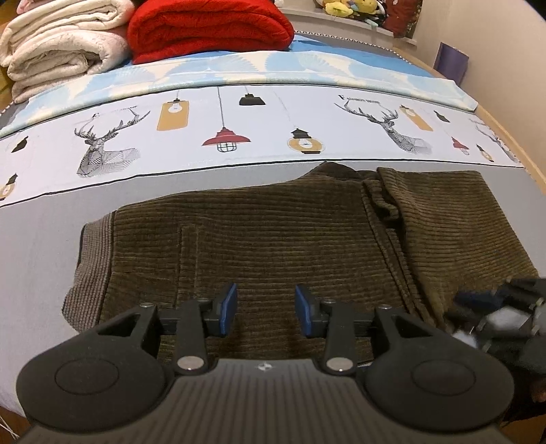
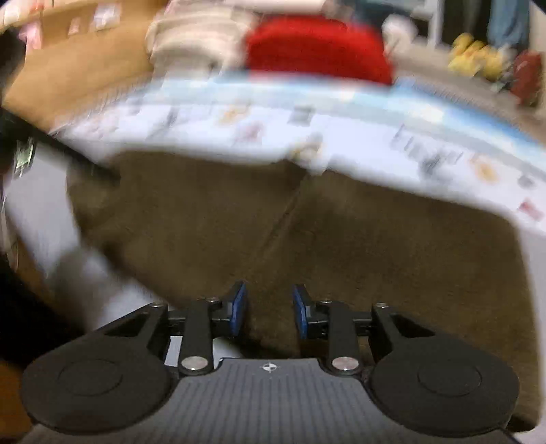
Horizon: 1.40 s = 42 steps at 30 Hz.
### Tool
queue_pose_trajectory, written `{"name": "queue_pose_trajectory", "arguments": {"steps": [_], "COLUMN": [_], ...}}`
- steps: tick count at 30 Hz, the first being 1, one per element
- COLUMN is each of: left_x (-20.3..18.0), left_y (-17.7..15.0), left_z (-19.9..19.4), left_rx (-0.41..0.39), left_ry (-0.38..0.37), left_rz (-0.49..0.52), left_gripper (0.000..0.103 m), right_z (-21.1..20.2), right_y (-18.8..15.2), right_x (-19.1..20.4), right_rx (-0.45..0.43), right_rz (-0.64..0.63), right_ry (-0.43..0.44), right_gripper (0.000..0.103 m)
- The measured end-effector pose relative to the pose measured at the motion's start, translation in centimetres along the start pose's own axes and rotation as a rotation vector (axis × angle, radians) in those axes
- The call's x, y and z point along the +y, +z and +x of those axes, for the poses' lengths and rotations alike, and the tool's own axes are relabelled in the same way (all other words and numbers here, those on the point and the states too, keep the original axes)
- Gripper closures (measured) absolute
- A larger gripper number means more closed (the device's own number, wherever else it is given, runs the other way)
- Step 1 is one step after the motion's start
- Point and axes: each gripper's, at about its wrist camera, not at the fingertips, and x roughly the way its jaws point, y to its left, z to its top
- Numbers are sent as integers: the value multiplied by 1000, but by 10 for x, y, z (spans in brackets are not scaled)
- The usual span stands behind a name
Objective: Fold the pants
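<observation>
Left gripper (image 1: 265,309), low centre of its view, stands with jaws apart and nothing between them, hovering over the brown corduroy pants (image 1: 273,239). Right gripper (image 2: 269,310), low centre of a blurred view, likewise shows a gap and no cloth pinched. Beyond, the pants lie flat mid-frame on the bed sheet (image 1: 34,246), apparently already doubled. Judged step: between folds. Next move calls for pinching an edge. Farthest, upper left, sits a red blanket (image 1: 208,27).

Folded brown corduroy pants (image 1: 273,235) on patterned bedsheet (image 1: 239,136), left gripper (image 1: 266,307) fingers apart above
</observation>
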Motion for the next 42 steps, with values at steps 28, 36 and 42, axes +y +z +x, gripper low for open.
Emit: {"name": "queue_pose_trajectory", "arguments": {"steps": [28,36,42], "left_x": [160,131,127], "left_y": [-68,-55,-49], "left_z": [26,41,33], "left_rx": [116,90,65], "left_ry": [28,152,154], "left_rz": [-807,-714,-783], "left_gripper": [22,11,66], "right_z": [-122,-98,-68], "right_y": [19,0,-15], "right_x": [-159,-181,-177], "right_rx": [-299,-136,99], "right_rz": [482,514,454], "right_ry": [-224,-256,-307], "right_gripper": [47,47,47]}}
